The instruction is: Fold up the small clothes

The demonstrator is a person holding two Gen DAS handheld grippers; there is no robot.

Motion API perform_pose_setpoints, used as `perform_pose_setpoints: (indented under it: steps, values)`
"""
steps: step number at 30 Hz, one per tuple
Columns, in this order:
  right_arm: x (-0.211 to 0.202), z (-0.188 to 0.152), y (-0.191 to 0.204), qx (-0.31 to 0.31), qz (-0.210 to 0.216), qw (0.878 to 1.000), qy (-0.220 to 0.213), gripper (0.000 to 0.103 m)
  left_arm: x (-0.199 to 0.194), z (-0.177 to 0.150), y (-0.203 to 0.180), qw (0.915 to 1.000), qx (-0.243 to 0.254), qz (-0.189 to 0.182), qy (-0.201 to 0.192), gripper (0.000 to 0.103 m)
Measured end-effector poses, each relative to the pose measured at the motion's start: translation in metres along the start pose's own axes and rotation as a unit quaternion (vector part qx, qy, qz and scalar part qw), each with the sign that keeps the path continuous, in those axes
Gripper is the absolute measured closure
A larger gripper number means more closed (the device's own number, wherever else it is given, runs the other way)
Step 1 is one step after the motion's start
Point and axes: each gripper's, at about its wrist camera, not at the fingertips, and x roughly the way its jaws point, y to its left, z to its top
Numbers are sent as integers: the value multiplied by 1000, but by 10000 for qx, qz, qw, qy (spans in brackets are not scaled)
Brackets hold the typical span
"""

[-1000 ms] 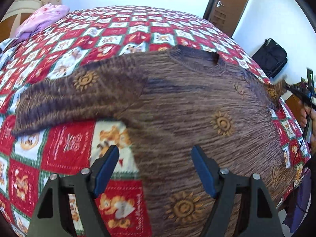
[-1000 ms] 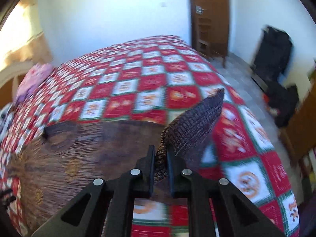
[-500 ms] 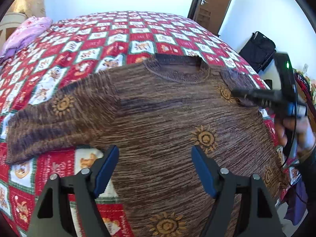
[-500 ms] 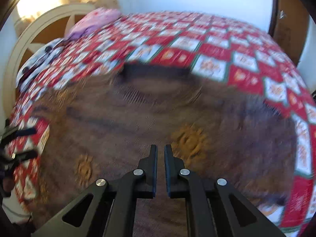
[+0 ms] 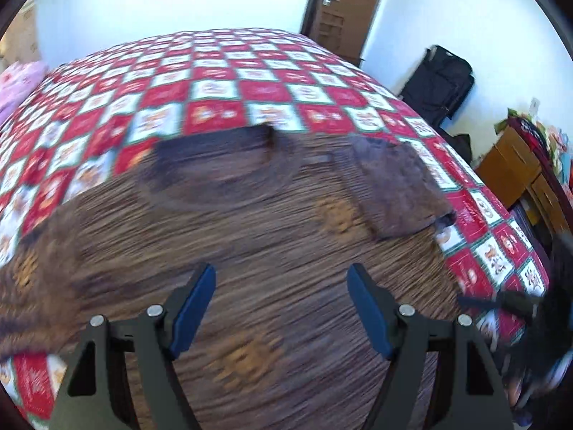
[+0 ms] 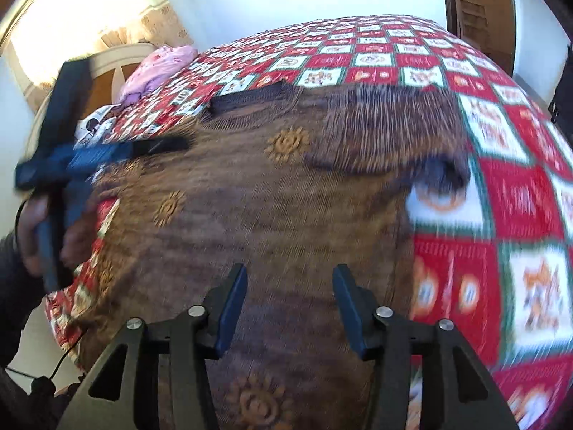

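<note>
Your brown knitted sweater with orange sun motifs (image 5: 272, 251) lies flat on the red, white and green patchwork bedspread (image 5: 222, 93); its sleeve (image 5: 394, 190) appears folded over the body, though blur limits certainty. Your left gripper (image 5: 281, 304) stands wide and empty above it. Your right gripper (image 6: 290, 304) is opening, nothing between its jaws.

Motion blur smeared the brown sweater (image 5: 279, 236) across both wrist views, so its 1 folded-in sleeve (image 5: 394, 193) lost its knit detail and its orange motifs were indistinct. The lower hem ran off the bottom edge. The quilt (image 6: 519, 215) squares at right were streaked, their pictures unreadable. The left gripper (image 6: 150, 147) appeared only as a dark smear, its fingertips unresolved; the hand (image 6: 35, 229) holding it was cut by the edge.
</note>
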Motion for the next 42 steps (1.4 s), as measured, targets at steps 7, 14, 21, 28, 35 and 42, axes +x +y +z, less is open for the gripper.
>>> perform_pose_setpoints:
  steps: [7, 14, 21, 28, 35, 42]
  values:
    - [-17, -41, 2, -86, -399, 9982, -446, 47, 50, 30, -44, 9997, 24, -214, -123, 25]
    - [-39, -49, -4, -22, -424, 9941, -1003, 47, 93, 49, -64, 9993, -187, -308, 31, 27]
    - [-38, -53, -9, 137, -368, 9940, -1023, 47, 119, 49, -98, 9988, 398, -240, 178, 60]
    - [-41, -58, -3, 53, -238, 9930, -1155, 47, 87, 51, -94, 9970, 679, -295, -206, 94]
    - [-32, -62, 4, -2, -165, 9948, -1003, 47, 46, 56, -59, 9968, 511, -251, -563, 94]
    - [-27, -64, 7, -52, -91, 9961, -879, 47, 38, 48, -34, 9959, 627, 97, -652, 94]
